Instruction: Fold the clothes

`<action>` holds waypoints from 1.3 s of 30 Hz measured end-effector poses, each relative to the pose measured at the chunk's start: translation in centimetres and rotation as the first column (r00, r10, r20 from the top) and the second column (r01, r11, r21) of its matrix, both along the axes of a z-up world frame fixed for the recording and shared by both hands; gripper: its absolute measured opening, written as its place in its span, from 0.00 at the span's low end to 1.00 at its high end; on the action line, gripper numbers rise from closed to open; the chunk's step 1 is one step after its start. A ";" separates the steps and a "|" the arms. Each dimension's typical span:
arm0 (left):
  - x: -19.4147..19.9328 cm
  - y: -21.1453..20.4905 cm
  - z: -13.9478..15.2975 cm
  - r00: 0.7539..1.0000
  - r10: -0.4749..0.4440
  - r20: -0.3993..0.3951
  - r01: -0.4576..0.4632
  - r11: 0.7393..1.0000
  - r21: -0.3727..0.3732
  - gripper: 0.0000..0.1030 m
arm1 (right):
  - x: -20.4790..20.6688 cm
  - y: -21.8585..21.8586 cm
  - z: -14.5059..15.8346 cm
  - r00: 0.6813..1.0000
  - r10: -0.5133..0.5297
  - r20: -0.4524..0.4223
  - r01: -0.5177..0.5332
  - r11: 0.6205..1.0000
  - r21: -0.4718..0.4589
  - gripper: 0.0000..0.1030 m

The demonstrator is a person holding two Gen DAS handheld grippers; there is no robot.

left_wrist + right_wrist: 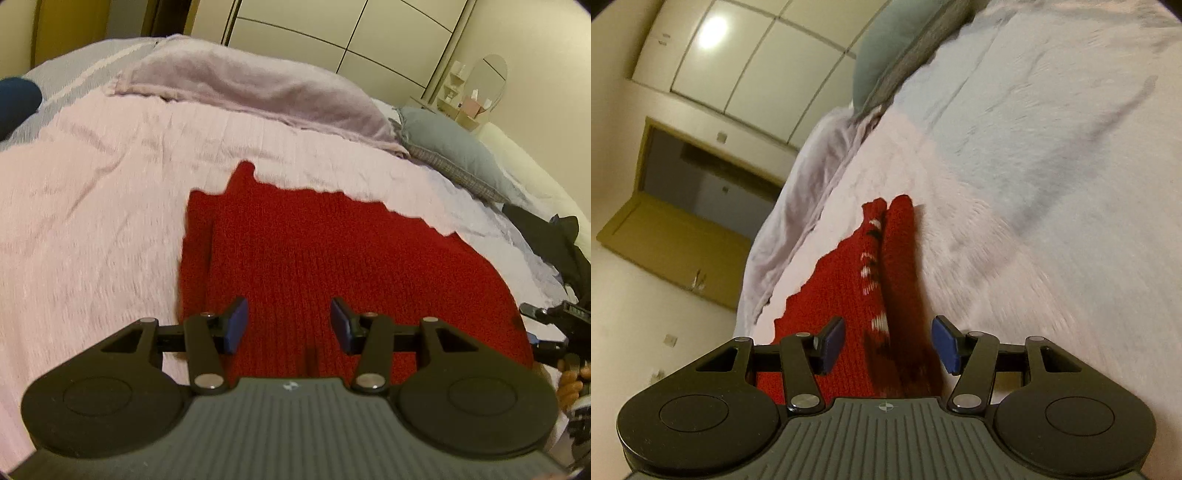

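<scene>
A red knitted sweater point(332, 251) lies flat on the pale pink bedspread point(92, 206), one side folded in along its left edge. My left gripper point(288, 325) hovers open over its near part, blue pads apart with nothing between them. In the right wrist view the picture is rolled; the red sweater point(849, 295) shows a folded strip with white and dark pattern marks. My right gripper point(888, 345) stands open above that strip, pads clear of the knit. The right gripper's black frame point(554, 325) and a hand show at the left view's right edge.
A lilac blanket point(258, 85) is bunched at the far side of the bed, beside a grey-green pillow point(450, 147). Dark clothing point(546, 236) lies at the right edge. White wardrobe doors point(746, 59) and a doorway point(701, 177) stand beyond.
</scene>
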State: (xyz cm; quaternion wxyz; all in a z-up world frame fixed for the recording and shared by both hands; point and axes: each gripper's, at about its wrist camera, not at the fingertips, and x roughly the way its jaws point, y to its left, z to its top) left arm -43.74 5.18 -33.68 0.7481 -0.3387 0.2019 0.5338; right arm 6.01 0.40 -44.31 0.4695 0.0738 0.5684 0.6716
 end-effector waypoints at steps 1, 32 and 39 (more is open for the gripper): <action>-0.1 0.2 -0.1 1.000 0.004 -0.002 -0.004 1.000 -0.005 0.43 | 0.1 0.7 -0.3 1.000 0.015 -0.017 -0.015 1.000 -0.008 0.54; -10.2 -0.3 -1.4 0.968 0.081 0.239 -0.074 0.997 -0.038 0.41 | -36.9 -0.4 8.7 0.107 0.037 0.994 -0.353 0.936 0.003 0.20; -11.5 -2.3 -1.8 0.959 0.091 0.270 -0.077 0.995 -0.063 0.41 | -44.8 -2.2 2.3 -0.041 0.073 0.996 -0.447 0.891 -0.084 0.53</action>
